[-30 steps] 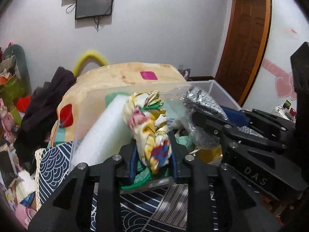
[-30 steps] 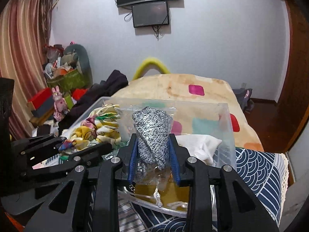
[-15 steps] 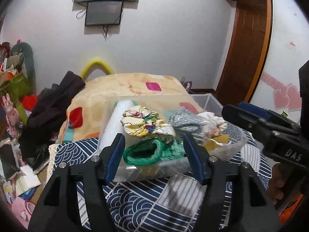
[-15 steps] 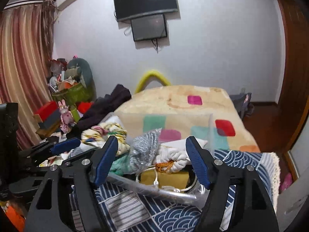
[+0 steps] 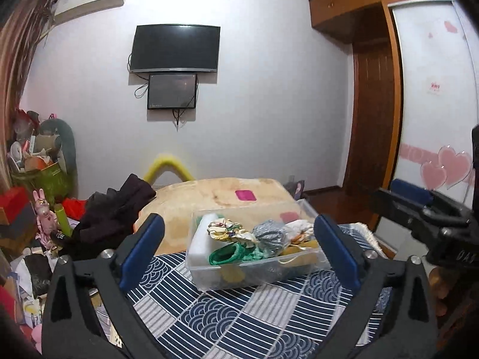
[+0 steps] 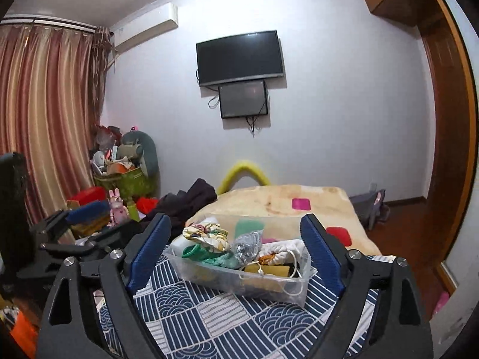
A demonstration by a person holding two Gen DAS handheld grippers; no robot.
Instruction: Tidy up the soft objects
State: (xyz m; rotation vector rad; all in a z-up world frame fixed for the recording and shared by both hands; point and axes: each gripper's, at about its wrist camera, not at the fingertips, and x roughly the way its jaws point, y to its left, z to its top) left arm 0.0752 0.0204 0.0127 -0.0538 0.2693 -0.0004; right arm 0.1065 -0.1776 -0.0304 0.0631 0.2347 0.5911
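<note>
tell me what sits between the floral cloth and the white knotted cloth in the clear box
A grey speckled bundle, wrapped in clear plastic, lies between the floral cloth and the white knotted cloth inside the clear box. The left wrist view shows it best.

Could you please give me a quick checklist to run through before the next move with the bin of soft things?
1. Left tongs open and empty: ok.
2. Right tongs open and empty: ok.
3. Floral yellow fabric scrunchie inside the clear plastic bin: ok.
4. Grey knitted bundle in clear wrap inside the bin: ok.
5. Bin resting flat on the navy wave-patterned cloth: ok.
6. Soft items left outside the bin: cannot tell.
</note>
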